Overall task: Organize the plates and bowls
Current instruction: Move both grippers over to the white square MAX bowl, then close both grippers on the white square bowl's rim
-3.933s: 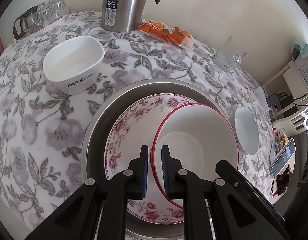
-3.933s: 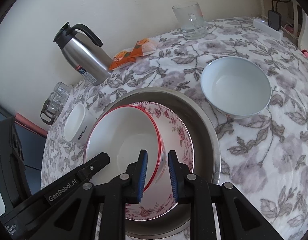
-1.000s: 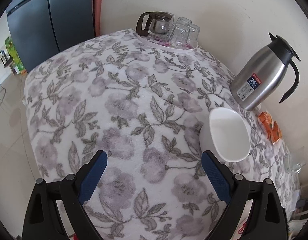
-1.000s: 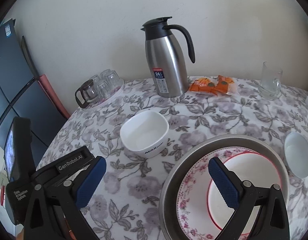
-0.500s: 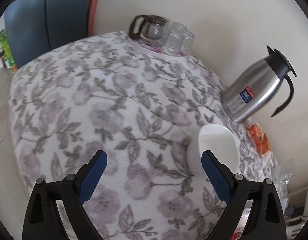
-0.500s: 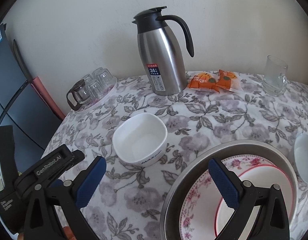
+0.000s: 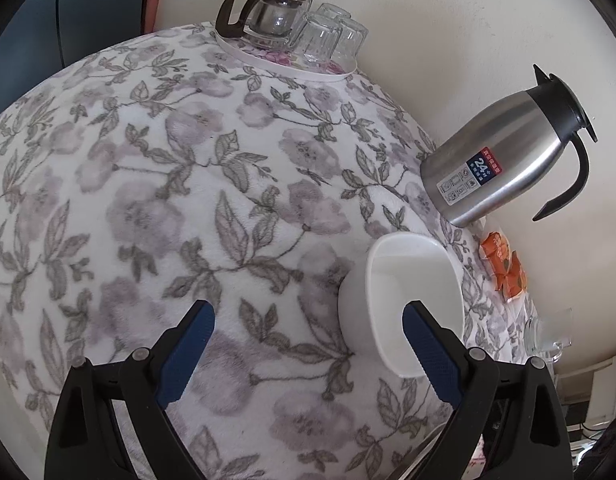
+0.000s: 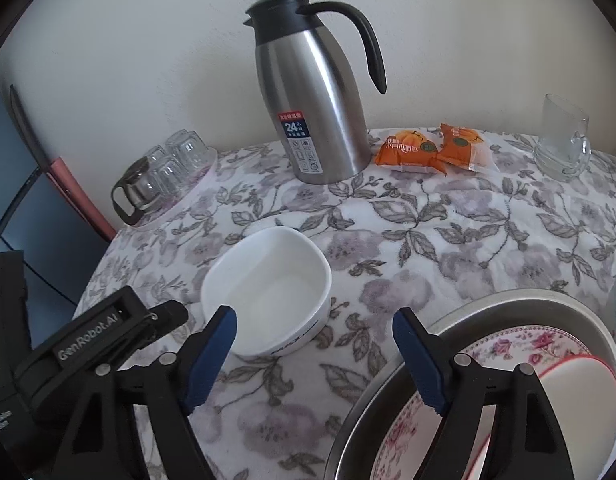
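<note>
Both tools have left the red-rimmed bowl (image 8: 580,392) sitting on the floral plate (image 8: 504,348) in the metal basin (image 8: 508,300) and swung over to the square white bowl (image 8: 267,292) on the desk (image 8: 448,232); likely the next pickup. Right tool (image 8: 314,346): jaws just been closing, still spread, bowl's near rim between them, no contact. Left tool (image 7: 308,344): spread wide, empty, bowl beside its right finger.

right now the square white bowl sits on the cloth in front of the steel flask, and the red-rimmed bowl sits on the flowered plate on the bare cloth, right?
Not quite: the right wrist view shows the flowered plate, with the red-rimmed bowl on it, lying inside a metal basin, not on bare cloth.
</note>
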Tool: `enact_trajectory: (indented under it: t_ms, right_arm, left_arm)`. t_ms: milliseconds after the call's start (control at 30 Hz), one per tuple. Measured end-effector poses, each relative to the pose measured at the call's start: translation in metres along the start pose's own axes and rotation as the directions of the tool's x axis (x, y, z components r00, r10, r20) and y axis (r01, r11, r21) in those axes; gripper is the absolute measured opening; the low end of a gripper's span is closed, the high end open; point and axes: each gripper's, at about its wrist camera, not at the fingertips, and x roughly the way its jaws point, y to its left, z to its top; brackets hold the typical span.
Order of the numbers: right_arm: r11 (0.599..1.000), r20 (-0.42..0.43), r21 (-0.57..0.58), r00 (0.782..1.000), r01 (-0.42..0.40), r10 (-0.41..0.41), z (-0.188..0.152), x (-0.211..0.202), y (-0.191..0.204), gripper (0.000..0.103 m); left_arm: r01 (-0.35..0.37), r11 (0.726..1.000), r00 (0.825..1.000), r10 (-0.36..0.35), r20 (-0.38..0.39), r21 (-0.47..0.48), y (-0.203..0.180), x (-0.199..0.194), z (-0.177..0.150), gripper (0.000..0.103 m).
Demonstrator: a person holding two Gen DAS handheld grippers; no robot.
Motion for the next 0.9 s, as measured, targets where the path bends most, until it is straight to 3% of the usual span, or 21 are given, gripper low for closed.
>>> enact_trajectory:
  t_ms: [200,400,567,900]
  right_arm:
    - [1.000,-0.038,0.006,0.999,0.027,-0.027,0.006,0.017,0.001,0.068]
    - [0.999,-0.072,0.008,0.997,0.035,-0.034,0.010,0.031,0.003,0.052]
    - [0.999,-0.106,-0.002,0.994,0.039,-0.039,0.008,0.042,0.007,0.040]
    - [0.999,-0.138,-0.008,0.989,0.045,-0.046,0.005,0.060,0.008,0.032]
  left_arm:
    - [0.016,1.000,0.999,-0.015,-0.042,0.006,-0.004,0.020,0.003,0.080]
    - [0.041,0.999,0.997,-0.041,-0.067,0.004,-0.008,0.033,0.005,0.068]
    - [0.061,0.998,0.996,-0.061,-0.073,0.006,-0.014,0.041,0.010,0.063]
    - [0.079,0.997,0.993,-0.077,-0.091,0.012,-0.018,0.058,0.013,0.042]
